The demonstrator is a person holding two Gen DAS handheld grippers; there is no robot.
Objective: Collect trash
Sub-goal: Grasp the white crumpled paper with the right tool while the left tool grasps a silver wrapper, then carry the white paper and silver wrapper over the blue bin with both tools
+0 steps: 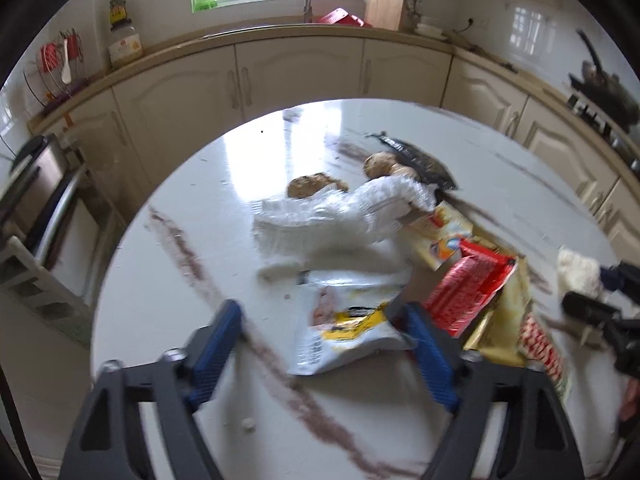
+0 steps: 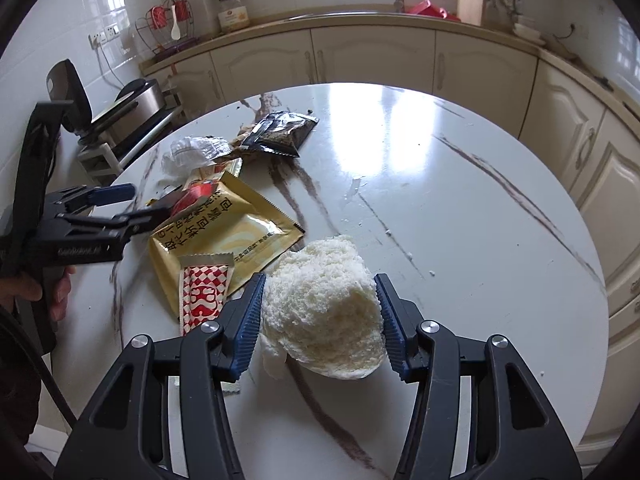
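Trash lies spread over the left half of your round marble table (image 2: 460, 184), and your right gripper (image 2: 320, 312) is clenched on the crumpled white tissue wad (image 2: 324, 312): both blue pads press its sides and it bulges between them, near the table's front edge. Just left of that wad the red-and-white checked sachet (image 2: 204, 292) lies flat, its long axis running front to back, overlapping the big gold packet (image 2: 228, 236), which lies on a diagonal with one corner pointing toward the wad.

Your left gripper (image 1: 320, 320) comes in from the left, over the pile, your hand (image 2: 56, 292) wrapped on its handle. Its fingers straddle the white-and-yellow wrapper (image 1: 344, 328); the right pad sits against the wrapper's edge, the left pad stands clear of it over bare table, so it is released, not gripping. That wrapper's long axis runs away from you. Crowding it on the right: the red packet (image 1: 468, 288) on top of the gold one. Beyond it sits the clear crinkled plastic bag (image 1: 344, 216), then brown food scraps (image 1: 316, 184) and the black foil packet (image 1: 420, 160), lying aslant at the far end of the pile. A small crumb (image 1: 248, 424) sits on the table near your left fingers. The left view is blurred.
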